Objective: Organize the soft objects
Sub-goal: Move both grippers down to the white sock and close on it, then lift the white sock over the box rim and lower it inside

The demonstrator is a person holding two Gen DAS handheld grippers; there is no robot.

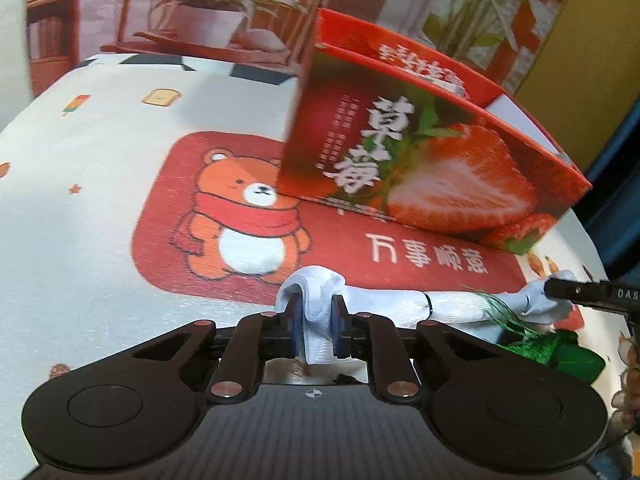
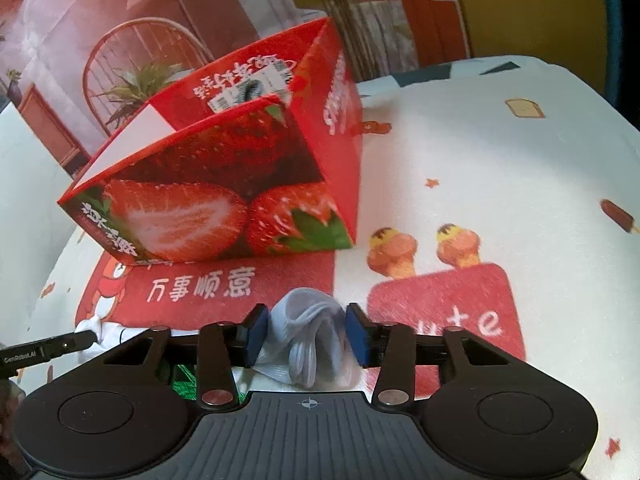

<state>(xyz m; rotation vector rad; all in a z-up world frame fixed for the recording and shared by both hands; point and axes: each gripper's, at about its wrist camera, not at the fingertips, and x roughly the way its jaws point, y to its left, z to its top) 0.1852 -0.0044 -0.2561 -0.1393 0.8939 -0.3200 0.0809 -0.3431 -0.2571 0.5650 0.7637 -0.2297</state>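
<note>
One box (image 1: 420, 152), one sock (image 1: 384, 304) (white)

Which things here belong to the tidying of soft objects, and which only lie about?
Belong to the job:
white sock, held at both ends
left tongs
right tongs
strawberry box, probably where it goes
green tassel

Only lying about:
bear tablecloth
plant backdrop

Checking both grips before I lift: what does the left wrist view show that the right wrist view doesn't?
Only left wrist: the left gripper shut on the white sock at its folded end, and the printed bear. Only right wrist: the right gripper pinching the sock's bunched grey end, and two ice-cream prints. Both: the strawberry box and a green item.
</note>
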